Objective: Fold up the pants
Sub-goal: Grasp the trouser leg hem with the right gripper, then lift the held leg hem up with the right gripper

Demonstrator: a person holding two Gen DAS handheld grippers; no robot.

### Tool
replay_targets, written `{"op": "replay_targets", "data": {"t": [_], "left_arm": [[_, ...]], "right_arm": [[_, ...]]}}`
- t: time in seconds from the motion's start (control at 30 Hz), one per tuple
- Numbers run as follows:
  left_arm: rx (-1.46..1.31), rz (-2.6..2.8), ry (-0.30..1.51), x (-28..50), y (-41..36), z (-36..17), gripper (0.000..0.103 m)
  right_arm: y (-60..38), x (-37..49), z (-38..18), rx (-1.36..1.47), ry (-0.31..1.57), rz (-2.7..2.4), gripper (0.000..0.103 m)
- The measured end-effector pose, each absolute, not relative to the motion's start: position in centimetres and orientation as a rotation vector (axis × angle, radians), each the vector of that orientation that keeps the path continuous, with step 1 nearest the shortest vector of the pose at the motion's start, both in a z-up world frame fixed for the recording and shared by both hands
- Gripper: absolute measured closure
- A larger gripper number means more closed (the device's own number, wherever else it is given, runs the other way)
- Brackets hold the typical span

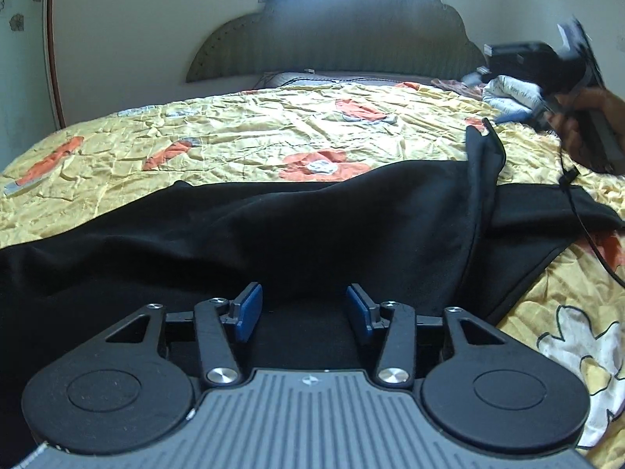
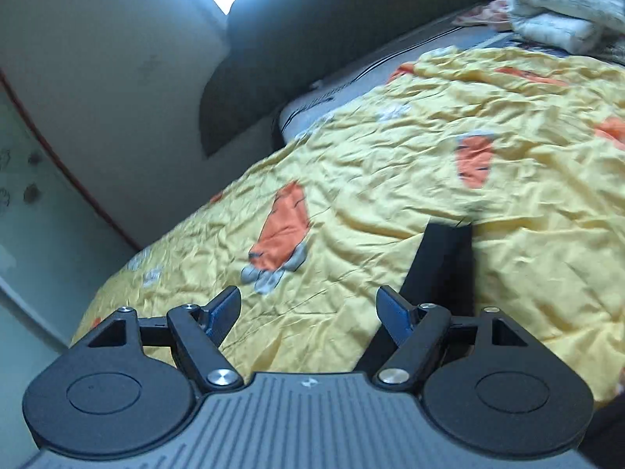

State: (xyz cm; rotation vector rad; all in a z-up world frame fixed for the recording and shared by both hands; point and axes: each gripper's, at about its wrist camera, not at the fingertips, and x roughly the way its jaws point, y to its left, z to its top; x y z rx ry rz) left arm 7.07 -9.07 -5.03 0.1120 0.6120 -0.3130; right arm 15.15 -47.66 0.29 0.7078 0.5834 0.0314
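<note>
Pants (image 1: 273, 226) in black fabric lie spread across the yellow floral bedspread (image 1: 242, 133), filling the space just beyond the left hand-held gripper (image 1: 304, 308). Its blue pads (image 1: 250, 306) stand apart with nothing between them, hovering low over the near edge of the cloth; whether they touch it cannot be told. Ahead and to the right of that gripper, one part of the garment is turned up into a raised flap (image 1: 482, 144) over a layer that runs on rightward. The right hand-held gripper (image 2: 308, 312) is likewise released, tilted above bare bedspread, with a dark strip (image 2: 441, 262), probably that same flap, just past its right finger. Seen from the left wrist, it is held well above the bed on the far right.

Judging by this, the fold is at an early stage: the cloth is laid out but neither gripper holds it. The next move likely calls for closing on an edge or the waistband and carrying it over. Farther off lie a pale folded bundle (image 2: 566, 8) and the dark headboard (image 1: 351, 31).
</note>
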Motion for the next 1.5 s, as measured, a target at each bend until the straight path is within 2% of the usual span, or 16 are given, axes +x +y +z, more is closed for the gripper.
{"op": "replay_targets", "data": {"t": [0.17,0.3,0.57,0.63,0.67,0.7,0.77,0.97,1.13,1.23,1.27,1.3,1.4,1.5], "left_arm": [[0.105,-0.336,0.614,7.0,-9.1,-5.1,0.040],[0.100,-0.344,0.616,7.1,-9.0,-5.1,0.038],[0.116,-0.347,0.616,7.1,-9.3,-5.2,0.035],[0.121,-0.346,0.616,7.1,-9.4,-5.2,0.034],[0.123,-0.346,0.616,7.1,-9.4,-5.2,0.034],[0.124,-0.346,0.616,7.1,-9.4,-5.2,0.033],[0.125,-0.345,0.617,7.1,-9.5,-5.2,0.033],[0.134,-0.337,0.616,7.1,-9.6,-5.3,0.032],[0.141,-0.329,0.616,7.1,-9.7,-5.3,0.031],[0.143,-0.328,0.616,7.1,-9.7,-5.3,0.030],[0.142,-0.328,0.616,7.1,-9.7,-5.3,0.030],[0.142,-0.329,0.616,7.1,-9.8,-5.3,0.030],[0.141,-0.330,0.616,7.1,-9.7,-5.3,0.029],[0.139,-0.332,0.617,7.1,-9.8,-5.3,0.028]], "right_arm": [[-52.4,9.0,-2.2,0.796,0.604,-0.079,0.027],[-55.2,4.2,-2.6,0.713,0.595,-0.197,0.027],[-57.3,3.7,-5.2,0.529,0.713,-0.185,0.027],[-57.3,4.1,-5.1,0.493,0.712,-0.161,0.045],[-57.6,4.4,-5.1,0.483,0.719,-0.160,0.074],[-57.9,4.6,-5.2,0.488,0.722,-0.157,0.092],[-58.3,4.5,-5.1,0.493,0.709,-0.091,0.094],[-57.2,5.0,-2.9,0.336,0.603,-0.143,0.096],[-54.7,9.0,-3.0,0.094,0.638,-0.220,0.095],[-54.0,10.9,-4.6,0.037,0.739,-0.285,0.086],[-53.7,10.5,-4.4,0.024,0.711,-0.336,0.074],[-53.3,9.9,-3.8,0.013,0.664,-0.386,0.069],[-52.0,6.8,-1.5,0.026,0.515,-0.362,0.069],[-52.4,6.1,-1.0,0.184,0.603,-0.172,0.061]]}}
